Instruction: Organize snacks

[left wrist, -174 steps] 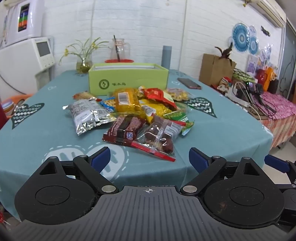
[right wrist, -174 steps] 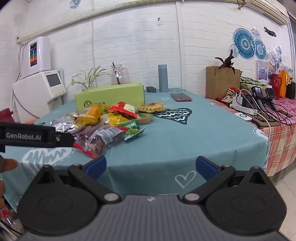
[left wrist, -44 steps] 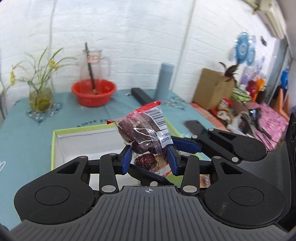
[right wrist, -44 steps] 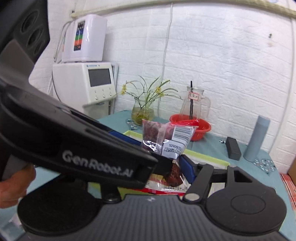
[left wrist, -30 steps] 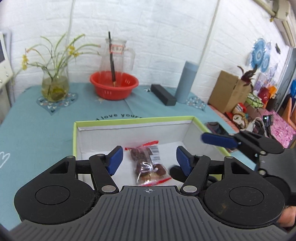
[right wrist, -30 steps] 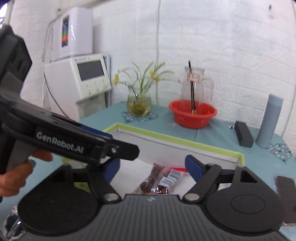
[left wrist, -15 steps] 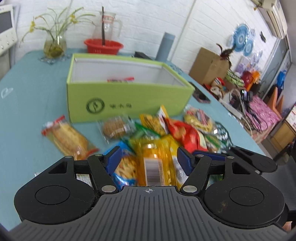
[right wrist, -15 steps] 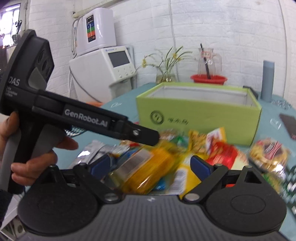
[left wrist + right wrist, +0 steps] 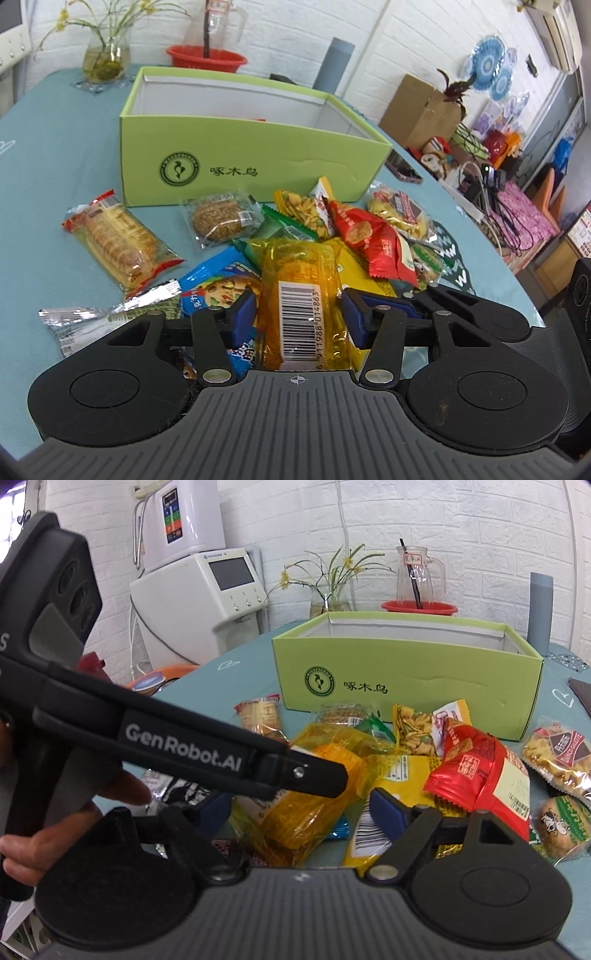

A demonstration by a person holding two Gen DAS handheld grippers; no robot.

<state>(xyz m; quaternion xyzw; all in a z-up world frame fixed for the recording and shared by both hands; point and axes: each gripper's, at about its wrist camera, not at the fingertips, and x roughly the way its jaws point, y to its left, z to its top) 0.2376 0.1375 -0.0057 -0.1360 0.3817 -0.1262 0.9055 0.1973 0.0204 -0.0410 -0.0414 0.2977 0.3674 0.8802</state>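
A pile of snack packets lies on the teal tablecloth in front of an open green box. My left gripper is open, with its blue pads either side of an orange packet with a barcode that lies on the pile. My right gripper is open over the same orange packet, beside a red packet. The left gripper's body crosses the right wrist view. The green box stands just behind the pile.
Around the orange packet lie a biscuit packet, a round cake packet, a blue packet and a red packet. A vase, red bowl, grey bottle and phone stand behind the box.
Both grippers have come lower and closer to the pile. The left gripper's pads now sit either side of the orange packet and have narrowed a little.
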